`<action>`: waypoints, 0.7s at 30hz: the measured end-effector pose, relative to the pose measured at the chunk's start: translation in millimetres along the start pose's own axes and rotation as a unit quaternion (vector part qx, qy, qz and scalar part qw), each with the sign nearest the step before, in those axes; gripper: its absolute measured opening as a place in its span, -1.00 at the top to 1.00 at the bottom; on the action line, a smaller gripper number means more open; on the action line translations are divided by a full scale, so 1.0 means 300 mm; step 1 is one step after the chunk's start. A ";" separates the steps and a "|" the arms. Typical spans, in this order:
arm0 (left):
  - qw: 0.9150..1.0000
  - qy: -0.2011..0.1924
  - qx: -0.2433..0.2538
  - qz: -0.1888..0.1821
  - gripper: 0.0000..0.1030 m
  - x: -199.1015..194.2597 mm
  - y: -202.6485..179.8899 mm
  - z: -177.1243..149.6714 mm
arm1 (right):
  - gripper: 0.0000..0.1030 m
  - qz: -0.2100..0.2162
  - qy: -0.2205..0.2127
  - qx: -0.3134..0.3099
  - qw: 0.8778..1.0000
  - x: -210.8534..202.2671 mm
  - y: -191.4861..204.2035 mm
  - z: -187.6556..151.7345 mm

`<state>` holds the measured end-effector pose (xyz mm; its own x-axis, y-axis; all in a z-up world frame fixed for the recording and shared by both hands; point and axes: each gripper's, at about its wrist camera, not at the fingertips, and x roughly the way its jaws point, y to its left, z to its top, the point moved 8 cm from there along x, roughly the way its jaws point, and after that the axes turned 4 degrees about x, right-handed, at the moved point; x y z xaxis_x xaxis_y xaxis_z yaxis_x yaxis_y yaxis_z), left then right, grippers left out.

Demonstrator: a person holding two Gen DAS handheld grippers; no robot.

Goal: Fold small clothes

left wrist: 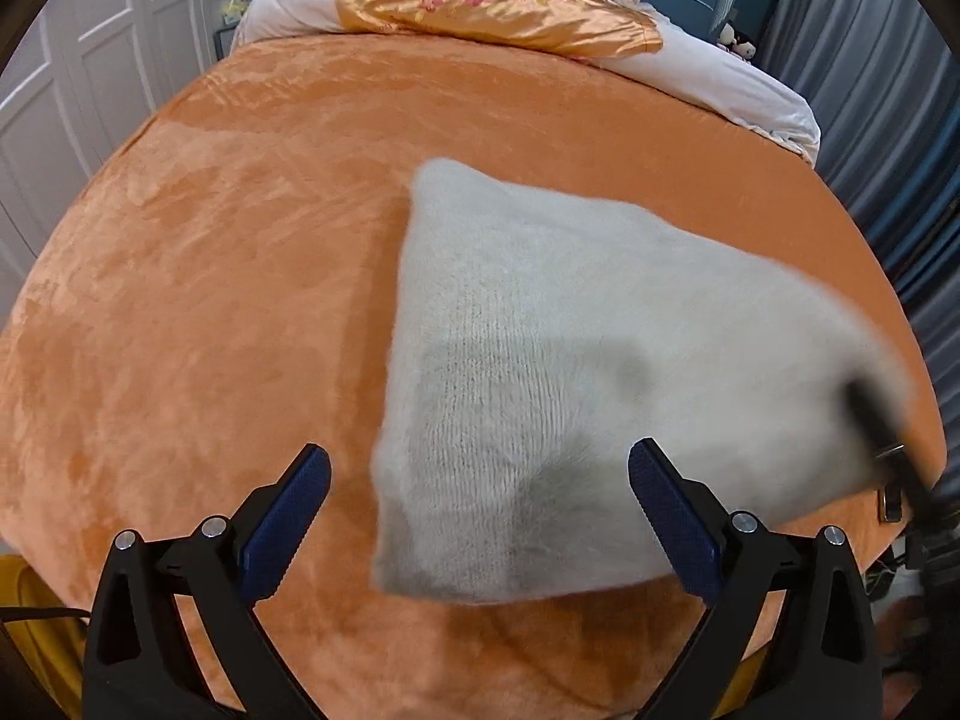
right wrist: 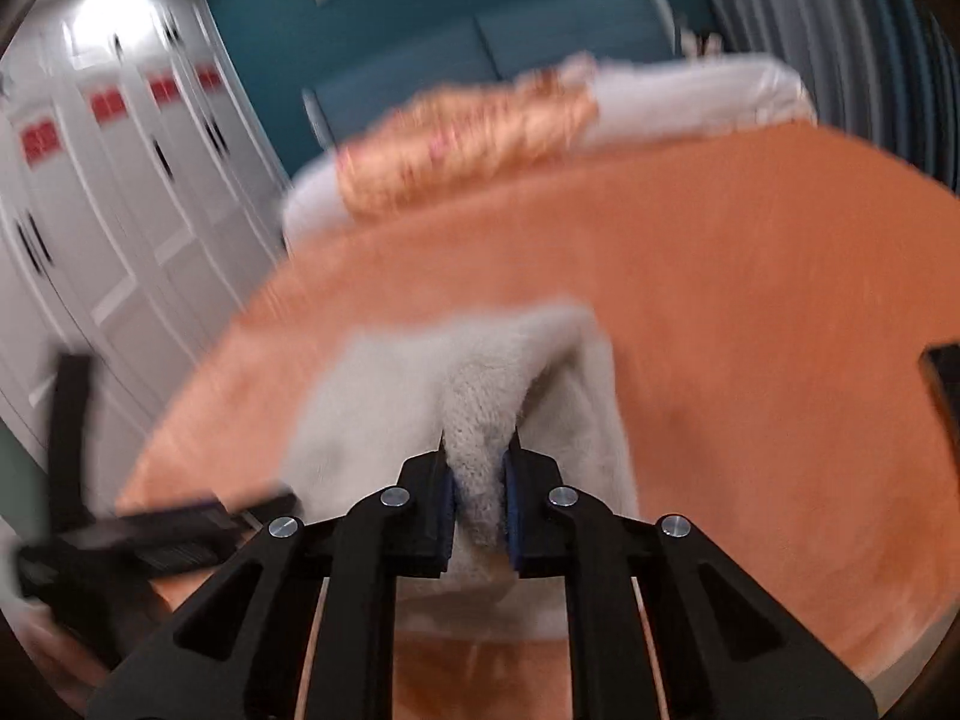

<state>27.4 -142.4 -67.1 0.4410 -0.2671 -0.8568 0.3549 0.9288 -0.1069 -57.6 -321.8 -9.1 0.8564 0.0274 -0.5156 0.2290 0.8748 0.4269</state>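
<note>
Blurrily, right claw (right wrist: 478,480) pinches grey knit (right wrist: 480,396), hiding its edge

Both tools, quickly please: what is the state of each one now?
Left tool: open, holding nothing.
Right tool: closed on the grey knitted garment.

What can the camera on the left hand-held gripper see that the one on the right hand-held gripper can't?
Only the left view: its own left hand-held gripper open and empty above the grey knit garment, whose whole spread shows. Only the right view: the right hand-held gripper shut on a bunched fold of that garment, plus white wardrobe doors with red labels. Both: the orange bedspread and the floral pillow.
</note>
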 end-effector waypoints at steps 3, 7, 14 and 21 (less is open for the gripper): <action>1.000 0.001 0.003 0.005 -0.89 -0.008 0.002 -0.008 | 0.77 -0.052 0.064 -0.013 0.997 0.101 -0.077 -0.092; 1.000 0.005 0.006 0.013 -0.89 0.006 0.001 -0.011 | 0.70 -0.076 0.134 0.006 0.988 0.194 -0.154 -0.217; 0.999 0.036 -0.024 -0.009 -0.89 0.106 0.010 0.015 | -0.07 -0.094 0.103 0.007 0.990 0.170 -0.160 -0.158; 0.998 0.059 -0.026 -0.009 -0.90 0.243 -0.015 0.029 | -0.29 -0.060 0.161 0.046 0.984 0.262 -0.217 -0.245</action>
<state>65.1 -168.2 -124.8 0.3330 -0.2554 -0.9077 0.3180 0.9367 -0.1469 -39.3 -341.2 -132.1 0.6333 0.0915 -0.7685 0.3735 0.8335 0.4071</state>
